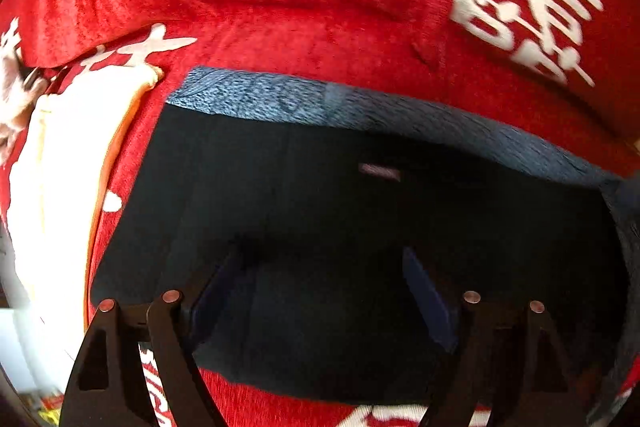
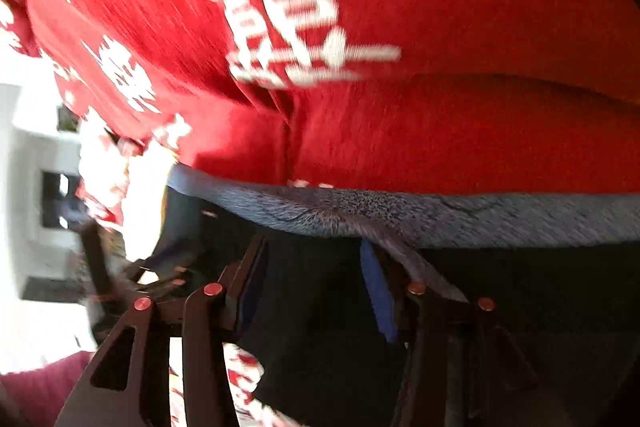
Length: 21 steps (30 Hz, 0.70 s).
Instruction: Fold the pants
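Dark navy pants point(image 1: 328, 195) lie folded on a red cover point(image 1: 304, 27), with a blue-grey waistband point(image 1: 360, 107) along their far edge. My left gripper point(image 1: 320, 267) is open, its blue-padded fingers point(image 1: 428, 291) spread just above the dark cloth. In the right wrist view the pants point(image 2: 328, 347) and waistband point(image 2: 440, 215) fill the lower half. My right gripper point(image 2: 316, 263) is open over the cloth near the waistband, holding nothing. The left gripper point(image 2: 156, 267) shows blurred at the left.
The red cover point(image 2: 440, 7) with white characters spreads over a soft, bulging surface behind the pants. A cream-white cloth point(image 1: 68, 163) lies left of the pants. A bright white area point(image 2: 28, 147) with a dark opening is at the far left.
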Tool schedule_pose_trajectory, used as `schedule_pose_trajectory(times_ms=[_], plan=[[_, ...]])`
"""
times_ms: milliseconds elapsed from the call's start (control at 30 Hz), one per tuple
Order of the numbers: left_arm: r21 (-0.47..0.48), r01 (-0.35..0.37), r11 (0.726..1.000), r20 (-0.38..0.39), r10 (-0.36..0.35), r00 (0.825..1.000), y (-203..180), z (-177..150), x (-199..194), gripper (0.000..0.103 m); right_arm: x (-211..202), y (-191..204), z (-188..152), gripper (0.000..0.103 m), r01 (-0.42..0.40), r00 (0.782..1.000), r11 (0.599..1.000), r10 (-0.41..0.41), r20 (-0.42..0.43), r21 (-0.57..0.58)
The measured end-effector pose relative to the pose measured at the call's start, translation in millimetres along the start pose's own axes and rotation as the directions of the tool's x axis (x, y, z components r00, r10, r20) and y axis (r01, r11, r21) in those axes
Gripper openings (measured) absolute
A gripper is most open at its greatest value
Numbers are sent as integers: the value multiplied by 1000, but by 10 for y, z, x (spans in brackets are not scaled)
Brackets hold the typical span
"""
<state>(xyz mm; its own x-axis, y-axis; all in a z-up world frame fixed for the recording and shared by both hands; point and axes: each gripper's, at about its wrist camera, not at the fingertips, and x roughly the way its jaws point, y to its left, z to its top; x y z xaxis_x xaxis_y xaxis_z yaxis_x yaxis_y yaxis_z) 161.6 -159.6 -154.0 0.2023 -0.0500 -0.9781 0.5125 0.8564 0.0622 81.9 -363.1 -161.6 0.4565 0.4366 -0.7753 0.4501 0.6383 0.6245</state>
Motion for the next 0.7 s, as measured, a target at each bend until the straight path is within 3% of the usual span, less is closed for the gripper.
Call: schedule_pose_trajectory(times_ms=[67, 233, 400, 467, 533, 633, 700], plan=[[18, 43, 999, -3, -43, 999, -65, -55, -114, 83, -306, -77, -109, 63, -28, 998, 999, 27, 48, 19], [146, 169, 975, -22, -167, 986, -512, -237, -369, 83, -995, -524, -781, 64, -71, 987, 970, 34, 159, 231], [326, 358, 875, -110, -341, 933, -1313, -597, -581, 83, -1509, -868, -1983, 64, -37, 962, 890, -91, 256, 455], [367, 429, 825, -155, -401, 903, -1614, -762, -652, 83, -1648, -1002, -2459, 64, -21, 953, 845, -145, 266, 534], [381, 508, 773, -231, -452, 861, -1946, -968, -668, 83, -1798, -1098, -3040, 64, 1, 935, 787, -220, 279, 617], [379, 548, 746, -286, -469, 836, -2243, -1027, -601, 83, -1836, -1228, -3598, 64, 24, 917, 722, -292, 272, 692], [384, 559, 734, -297, -475, 828, -2340, -1029, -532, 83, -1812, -1411, -3976, 64, 14, 914, 675, -308, 264, 738]])
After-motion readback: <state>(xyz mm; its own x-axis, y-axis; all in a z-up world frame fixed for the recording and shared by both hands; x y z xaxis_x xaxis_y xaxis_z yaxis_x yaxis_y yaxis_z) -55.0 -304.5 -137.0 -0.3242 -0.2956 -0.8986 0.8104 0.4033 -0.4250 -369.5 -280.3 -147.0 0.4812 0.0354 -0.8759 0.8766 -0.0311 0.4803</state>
